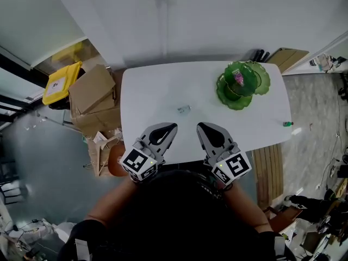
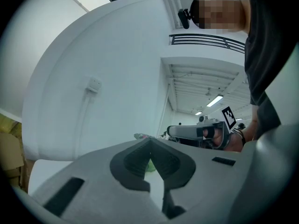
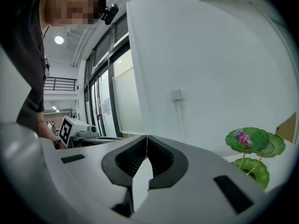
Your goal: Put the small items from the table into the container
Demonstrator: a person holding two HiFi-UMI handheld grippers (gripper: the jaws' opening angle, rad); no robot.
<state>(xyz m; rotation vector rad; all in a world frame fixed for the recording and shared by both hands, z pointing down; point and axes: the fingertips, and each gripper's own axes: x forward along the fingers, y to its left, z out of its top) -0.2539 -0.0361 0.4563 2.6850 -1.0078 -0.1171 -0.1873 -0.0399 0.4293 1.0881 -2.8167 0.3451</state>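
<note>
Nearest the person, at the near edge of the white table point(image 1: 152, 86), the left gripper point(image 1: 169, 128) and the right gripper point(image 1: 202, 127) sit side by side and point across the tabletop. Each gripper's own view shows its jaw tips pressed together with nothing between them, so both are closed and empty. This looks like the approach to a pick, with nothing yet taken up. Just beyond the tips, roughly between the two grippers, a small silvery item point(image 1: 184, 109) lies alone on the bare top. Its long axis seems to run crosswise to the person, the right end tilted slightly away, but it is too small to tell one end from the other. The next move likely calls for one gripper to spread its jaws, reach forward and close across the item's short side. Farther off to the right, a small green item point(image 1: 287, 124) rests near the table's right edge, also lying crosswise and well apart from the first. At the far right of the table stands the container point(image 1: 228, 98), a green stand of leaf-shaped dishes. A pink item point(image 1: 238, 79) already sits in its upper dish. Cardboard boxes point(image 1: 92, 94) stand on the floor beside the table's left end.
</note>
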